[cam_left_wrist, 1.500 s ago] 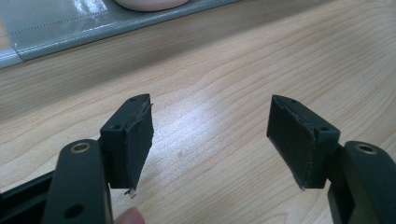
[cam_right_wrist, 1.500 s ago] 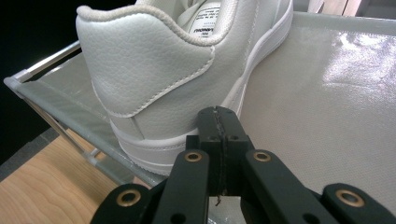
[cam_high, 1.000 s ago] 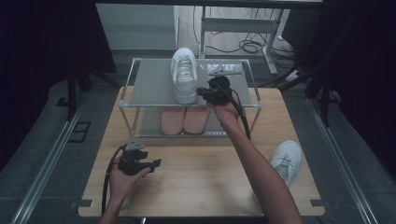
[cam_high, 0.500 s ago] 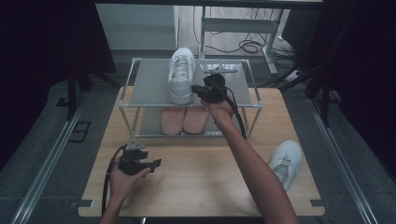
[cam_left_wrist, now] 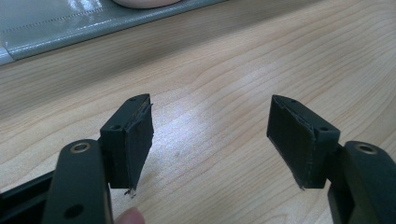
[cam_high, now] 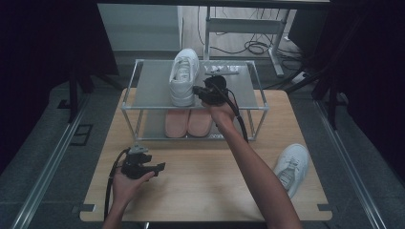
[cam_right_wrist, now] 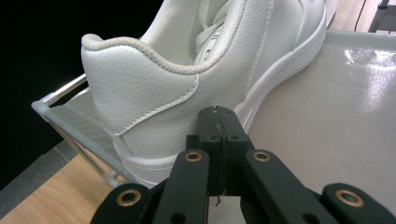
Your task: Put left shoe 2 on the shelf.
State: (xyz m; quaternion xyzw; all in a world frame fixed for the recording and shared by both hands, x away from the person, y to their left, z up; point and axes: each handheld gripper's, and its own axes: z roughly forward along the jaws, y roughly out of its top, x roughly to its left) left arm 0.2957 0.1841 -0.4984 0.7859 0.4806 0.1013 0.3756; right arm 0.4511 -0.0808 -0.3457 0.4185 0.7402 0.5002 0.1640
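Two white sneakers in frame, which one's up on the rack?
The white sneaker on the rack's top shelf, beside the right gripper. The other white sneaker lies on the table, near its right edge.

Place: a recording room or lab set up for staged handling work, not a home.
Surroundings: black curtains (cam_high: 43, 43) hang at both sides, closing the area off.
Floor: grey carpet (cam_high: 38, 157), with loose cables (cam_high: 253, 46) lying beyond the table near a metal desk frame (cam_high: 248, 24).
Work surface: a plain wooden table (cam_high: 200, 191) standing alone in the middle, on metal brackets.
Props: a small metal shoe rack (cam_high: 153, 81) on the table, holding a white sneaker (cam_high: 184, 74) and pink slippers (cam_high: 187, 121); another white sneaker (cam_high: 291, 167) lies near the table's edge.
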